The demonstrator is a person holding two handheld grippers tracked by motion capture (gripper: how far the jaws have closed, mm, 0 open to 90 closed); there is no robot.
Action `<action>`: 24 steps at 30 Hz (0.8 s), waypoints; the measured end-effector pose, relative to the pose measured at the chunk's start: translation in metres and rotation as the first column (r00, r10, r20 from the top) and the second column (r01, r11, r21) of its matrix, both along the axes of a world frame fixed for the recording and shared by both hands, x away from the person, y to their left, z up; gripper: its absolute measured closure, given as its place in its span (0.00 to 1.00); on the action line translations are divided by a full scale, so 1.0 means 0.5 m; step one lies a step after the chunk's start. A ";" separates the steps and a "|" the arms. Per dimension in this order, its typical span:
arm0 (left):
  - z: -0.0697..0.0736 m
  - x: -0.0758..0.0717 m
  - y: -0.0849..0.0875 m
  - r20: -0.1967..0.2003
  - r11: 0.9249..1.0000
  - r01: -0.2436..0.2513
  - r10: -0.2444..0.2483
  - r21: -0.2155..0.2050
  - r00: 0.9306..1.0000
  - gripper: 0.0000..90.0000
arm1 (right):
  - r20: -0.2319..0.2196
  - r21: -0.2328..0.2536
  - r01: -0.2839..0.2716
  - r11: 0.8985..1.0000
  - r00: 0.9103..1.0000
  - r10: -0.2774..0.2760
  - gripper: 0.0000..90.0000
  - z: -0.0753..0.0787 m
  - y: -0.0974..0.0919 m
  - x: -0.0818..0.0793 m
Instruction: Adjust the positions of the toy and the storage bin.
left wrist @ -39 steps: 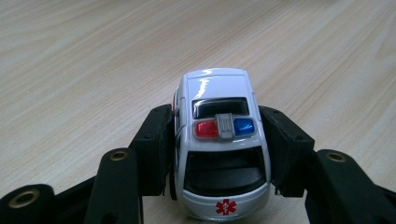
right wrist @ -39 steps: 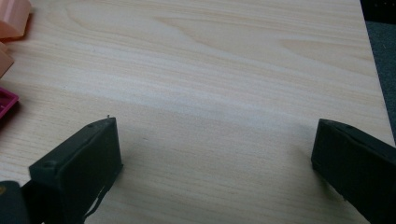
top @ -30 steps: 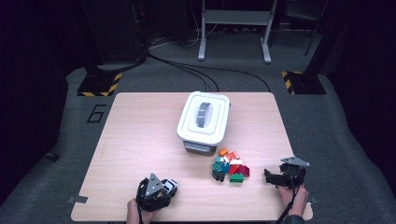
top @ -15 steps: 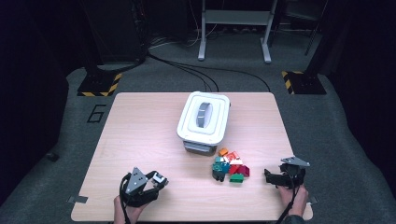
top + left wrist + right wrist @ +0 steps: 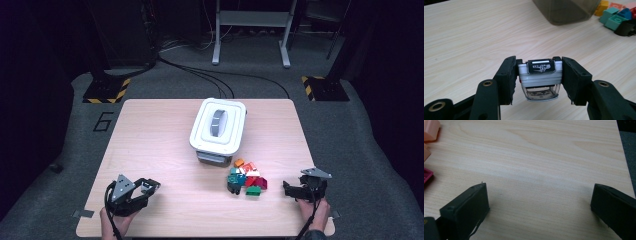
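My left gripper [image 5: 540,65] is shut on a small white toy car [image 5: 541,80] with a black label on its end; both pads press on its sides. In the high view that gripper [image 5: 150,186] is near the table's front left, held just above the wood. My right gripper [image 5: 287,189] rests at the front right, and its jaws stand wide open over bare wood [image 5: 539,200]. A pile of coloured bricks [image 5: 246,177] lies just left of the right gripper. In the left gripper view the bricks [image 5: 616,17] are at the top right.
A white lidded box [image 5: 218,125] with a grey handle stands mid-table, behind the bricks; its grey base [image 5: 566,10] is ahead of the left gripper. The wooden table [image 5: 165,135] has bare room on its left half. A dark floor and cables lie beyond.
My left gripper has moved to the left along the front edge and risen a little, still shut on the toy car. The right gripper has stayed where it was.
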State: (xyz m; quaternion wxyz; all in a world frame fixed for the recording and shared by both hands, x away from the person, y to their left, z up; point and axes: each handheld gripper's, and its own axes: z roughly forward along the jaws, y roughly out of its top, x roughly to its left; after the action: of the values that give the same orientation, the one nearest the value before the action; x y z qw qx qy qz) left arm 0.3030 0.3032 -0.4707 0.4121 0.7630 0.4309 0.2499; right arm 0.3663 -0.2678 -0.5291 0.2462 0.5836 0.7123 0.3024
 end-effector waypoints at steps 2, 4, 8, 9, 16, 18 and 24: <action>0.001 0.004 0.011 -0.017 1.000 -0.003 0.003 0.008 1.000 0.53 | 0.000 0.001 0.001 1.000 1.000 -0.001 0.01 0.000 0.000 0.000; 0.001 0.010 0.021 -0.015 1.000 -0.015 0.016 0.013 1.000 0.53 | 0.000 0.001 0.001 1.000 1.000 -0.001 0.01 0.000 0.000 0.000; -0.003 0.019 0.041 -0.022 0.999 -0.041 0.042 0.012 0.999 0.53 | 0.000 0.000 0.000 1.000 1.000 0.000 0.01 0.000 0.000 0.000; -0.005 0.022 0.049 -0.028 0.999 -0.043 0.043 0.014 0.999 0.53 | 0.000 0.001 0.001 1.000 1.000 -0.001 0.01 0.000 0.000 0.000; -0.033 0.037 0.085 -0.046 0.996 -0.087 0.086 -0.009 0.995 0.53 | -0.001 -0.003 -0.003 1.000 1.000 0.003 0.01 0.000 0.000 0.000; -0.037 0.043 0.094 -0.053 0.996 -0.083 0.082 -0.009 0.995 0.53 | 0.000 -0.003 -0.003 1.000 1.000 0.003 0.01 0.000 0.000 0.000; -0.056 0.058 0.110 -0.069 0.996 -0.089 0.088 -0.015 0.994 0.53 | 0.000 0.000 0.001 1.000 1.000 -0.001 0.01 0.000 0.000 0.000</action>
State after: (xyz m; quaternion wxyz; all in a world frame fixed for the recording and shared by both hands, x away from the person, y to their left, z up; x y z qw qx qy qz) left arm 0.3322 0.3584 -0.4988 0.3923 0.7475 0.4804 0.2377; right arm 0.3664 -0.2677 -0.5291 0.2463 0.5838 0.7121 0.3024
